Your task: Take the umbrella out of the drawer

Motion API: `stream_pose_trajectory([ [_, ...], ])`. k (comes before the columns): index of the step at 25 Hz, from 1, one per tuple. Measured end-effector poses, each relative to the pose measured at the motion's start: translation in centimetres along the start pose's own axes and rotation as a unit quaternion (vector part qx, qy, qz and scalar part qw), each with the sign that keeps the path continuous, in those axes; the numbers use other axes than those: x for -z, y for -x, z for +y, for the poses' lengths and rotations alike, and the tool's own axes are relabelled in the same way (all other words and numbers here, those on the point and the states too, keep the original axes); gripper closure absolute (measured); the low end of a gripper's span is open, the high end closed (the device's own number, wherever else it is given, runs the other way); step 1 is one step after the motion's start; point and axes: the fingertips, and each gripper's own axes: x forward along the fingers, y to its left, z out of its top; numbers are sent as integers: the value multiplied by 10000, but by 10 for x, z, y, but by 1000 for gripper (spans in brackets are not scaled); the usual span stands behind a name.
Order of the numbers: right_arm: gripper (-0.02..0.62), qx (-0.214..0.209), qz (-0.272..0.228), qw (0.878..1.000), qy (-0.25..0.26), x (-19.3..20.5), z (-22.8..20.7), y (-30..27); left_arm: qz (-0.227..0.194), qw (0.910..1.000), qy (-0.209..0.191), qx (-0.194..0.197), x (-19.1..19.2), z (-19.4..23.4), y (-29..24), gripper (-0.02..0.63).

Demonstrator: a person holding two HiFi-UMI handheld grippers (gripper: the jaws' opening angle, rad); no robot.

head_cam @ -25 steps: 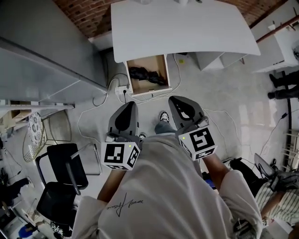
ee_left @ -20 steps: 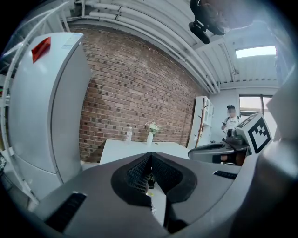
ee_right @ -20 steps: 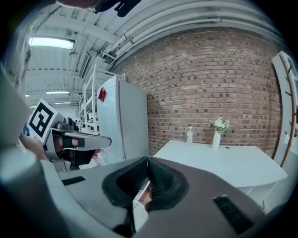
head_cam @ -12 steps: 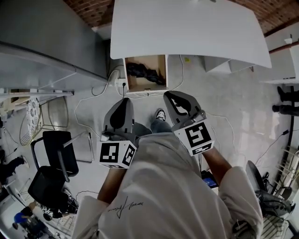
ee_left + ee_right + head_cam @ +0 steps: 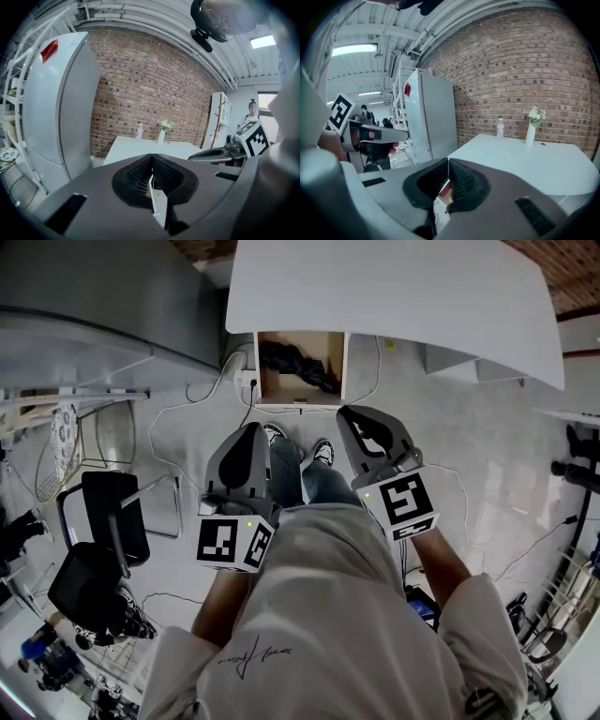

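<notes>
The umbrella (image 5: 298, 366) is black, the drawer (image 5: 276, 387) tan, the table (image 5: 394, 296) white, the brick wall (image 5: 150, 93) red-brown.

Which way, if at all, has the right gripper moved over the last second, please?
Yes, slightly: the right gripper has edged toward the open drawer, its tip now almost at the drawer's front edge in the head view.

Bright, even indoor light; strong fisheye curvature.
A ceiling strip light (image 5: 354, 48) and a ceiling panel (image 5: 262, 42) supply the light. Gripper views darken at the corners; nearest surfaces are soft. Head view: drawer (image 5: 278, 382) interior shaded beneath the table (image 5: 394, 287).
</notes>
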Motion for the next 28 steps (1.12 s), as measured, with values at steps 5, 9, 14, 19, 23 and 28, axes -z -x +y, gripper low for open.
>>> stream_pose_trajectory([
  [5,578,-191,232,9995,6,14,4,-21,116,9999,107,72,9,7,-7,589],
  [9,578,-234,260,9994,45,22,10,-40,232,9996,119,62,23,19,-14,589],
  [14,580,-237,349,9991,39,31,9,-61,350,9992,54,185,32,26,-27,589],
  [19,578,-350,462,9983,58,42,8,-81,423,9990,74,152,41,42,-42,589],
  [23,578,-435,602,9971,152,52,12,-91,505,9985,161,143,52,49,-45,589],
  [28,575,-482,724,9962,48,64,12,-107,650,9973,310,111,65,59,-49,589],
])
